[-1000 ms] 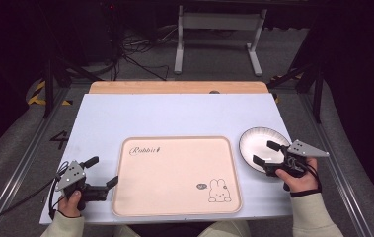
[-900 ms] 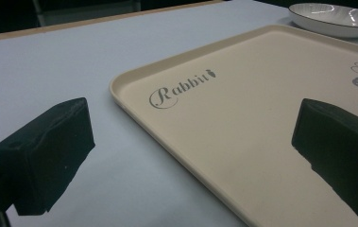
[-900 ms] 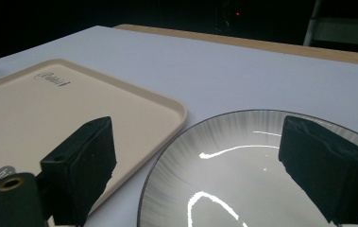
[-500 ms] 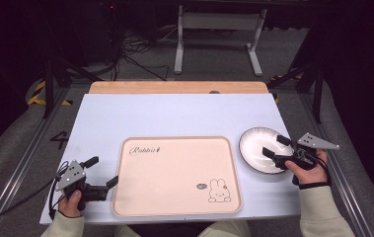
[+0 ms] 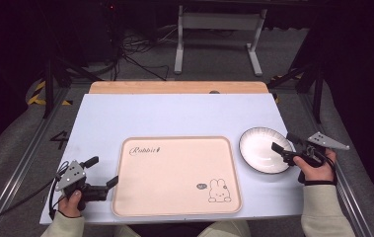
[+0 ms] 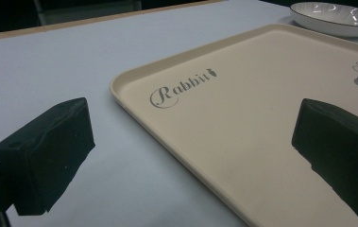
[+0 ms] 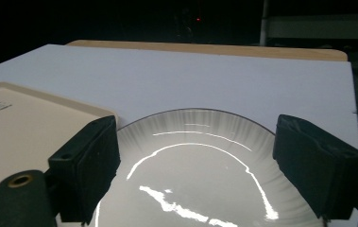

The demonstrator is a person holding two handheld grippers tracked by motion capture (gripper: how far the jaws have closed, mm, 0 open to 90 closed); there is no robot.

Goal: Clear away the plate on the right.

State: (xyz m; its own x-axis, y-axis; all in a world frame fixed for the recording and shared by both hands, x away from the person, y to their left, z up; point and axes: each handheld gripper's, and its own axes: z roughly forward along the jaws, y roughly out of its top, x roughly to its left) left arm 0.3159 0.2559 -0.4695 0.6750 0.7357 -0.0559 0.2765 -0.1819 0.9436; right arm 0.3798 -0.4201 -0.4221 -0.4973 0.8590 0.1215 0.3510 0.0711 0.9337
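A beige tray (image 5: 174,168) printed with "Rabbit" and a bunny lies at the table's front middle. To its right sits a white plate (image 5: 261,148) with a dark rim. My right gripper (image 5: 284,148) is at the plate's right rim, open. Its jaws have just been closing a little and stand apart over the plate (image 7: 200,189), with no pad touching it. My left gripper (image 5: 101,172) is open at the tray's front left corner. In the left gripper view (image 6: 191,156) one jaw is over the tray (image 6: 242,118) and the other over the table.
The white table (image 5: 174,116) ends in a wooden strip (image 5: 177,87) at its far edge. Beyond it stand a metal frame (image 5: 216,29) and cables on the dark floor. Table edges run close beside both hands.
My right gripper has drawn back to the right, from over the plate's inside to its right rim. The left gripper has stayed put.
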